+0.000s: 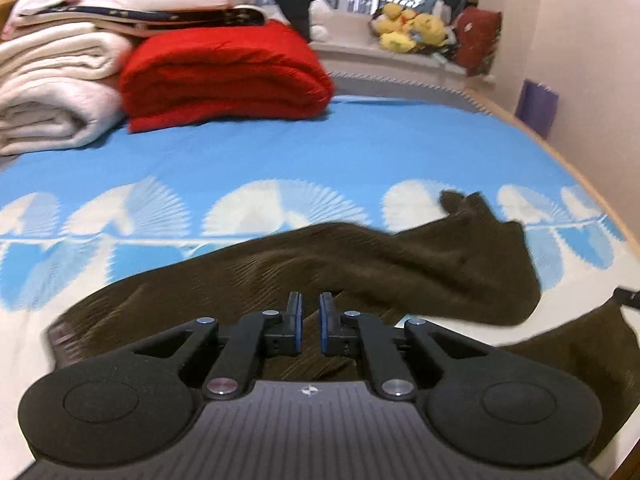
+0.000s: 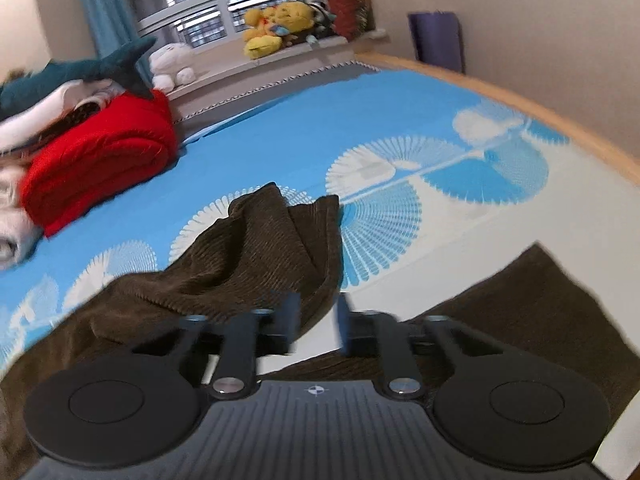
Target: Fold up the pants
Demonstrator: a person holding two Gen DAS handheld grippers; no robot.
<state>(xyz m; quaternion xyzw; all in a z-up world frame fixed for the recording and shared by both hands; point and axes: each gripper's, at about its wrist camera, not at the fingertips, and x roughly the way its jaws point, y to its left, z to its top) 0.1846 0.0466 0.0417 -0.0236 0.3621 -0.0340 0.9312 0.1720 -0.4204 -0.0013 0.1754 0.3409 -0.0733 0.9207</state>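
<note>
Dark brown corduroy pants (image 1: 360,264) lie crumpled on the blue and white bedsheet (image 1: 280,152). One leg is thrown up and across, its end bunched at the far right. My left gripper (image 1: 310,312) hovers just above the pants with a narrow gap between its fingers and nothing in it. In the right wrist view the pants (image 2: 256,256) bunch up ahead, with another part (image 2: 532,304) at the right. My right gripper (image 2: 318,320) is open over the cloth's edge, blurred by motion, holding nothing.
A folded red blanket (image 1: 224,76) and white blankets (image 1: 52,92) are stacked at the far left of the bed. Plush toys (image 1: 412,28) sit on the windowsill. The bed's wooden edge (image 2: 520,100) and a wall run along the right.
</note>
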